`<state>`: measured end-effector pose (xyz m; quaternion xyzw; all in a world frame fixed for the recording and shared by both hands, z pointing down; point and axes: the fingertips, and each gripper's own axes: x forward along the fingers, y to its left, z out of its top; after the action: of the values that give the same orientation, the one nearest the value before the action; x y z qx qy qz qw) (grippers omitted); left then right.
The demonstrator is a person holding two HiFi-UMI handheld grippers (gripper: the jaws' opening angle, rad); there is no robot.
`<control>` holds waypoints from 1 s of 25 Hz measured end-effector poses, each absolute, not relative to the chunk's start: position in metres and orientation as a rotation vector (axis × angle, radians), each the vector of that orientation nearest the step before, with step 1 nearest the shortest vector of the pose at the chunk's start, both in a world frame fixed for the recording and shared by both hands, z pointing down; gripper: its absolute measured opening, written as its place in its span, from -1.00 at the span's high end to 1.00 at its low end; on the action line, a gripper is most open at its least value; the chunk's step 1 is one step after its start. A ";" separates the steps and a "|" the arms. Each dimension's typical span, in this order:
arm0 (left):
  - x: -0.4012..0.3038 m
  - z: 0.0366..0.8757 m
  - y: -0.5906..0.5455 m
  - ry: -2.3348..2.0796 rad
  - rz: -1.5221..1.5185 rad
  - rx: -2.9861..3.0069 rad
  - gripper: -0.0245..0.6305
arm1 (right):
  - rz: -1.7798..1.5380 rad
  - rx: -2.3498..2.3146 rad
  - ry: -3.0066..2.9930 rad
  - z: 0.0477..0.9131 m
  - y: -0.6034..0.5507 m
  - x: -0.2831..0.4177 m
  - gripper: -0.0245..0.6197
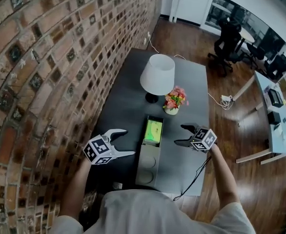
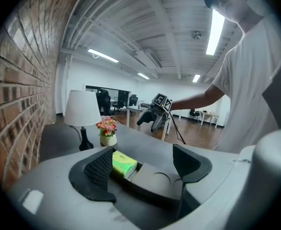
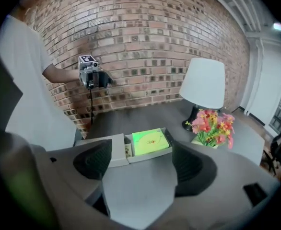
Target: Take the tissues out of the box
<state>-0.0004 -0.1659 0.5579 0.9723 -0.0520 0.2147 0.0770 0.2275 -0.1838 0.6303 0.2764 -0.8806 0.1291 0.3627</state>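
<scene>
The left gripper (image 1: 127,142) is hovering over the dark table (image 1: 187,96), near the left side of the long grey box (image 1: 147,172) without touching it. Its jaws are standing wide apart with nothing held.

The box is lying lengthwise in front of the person. Its near half is sitting under a grey lid, and its far half is lying uncovered. The green tissue pack (image 1: 153,131) is resting flat in that uncovered far compartment, filling it almost wall to wall.

The right gripper (image 1: 178,134) is hanging near the box's right side, level with the pack. Its jaws are also standing apart and empty.

The step in hand appears to be the approach, with no grip yet made.

- The left gripper is best placed for pinning the lidded half so the box is not sliding or lifting.
- The right gripper should be coming down over the pack's right edge, one pad entering between pack and wall.
- The fit looks tight, so the pack is likely needing a tilt upward instead of a flat pull.
</scene>
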 end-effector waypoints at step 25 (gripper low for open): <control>-0.033 0.543 -0.185 -0.828 0.395 2.912 -0.22 | 0.326 0.387 -1.999 0.753 -0.265 0.131 -0.99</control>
<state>-0.0327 -0.1853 0.5432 0.9529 -0.2709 0.1293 0.0443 0.1306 -0.2655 0.7530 0.1611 -0.8317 0.1357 0.5137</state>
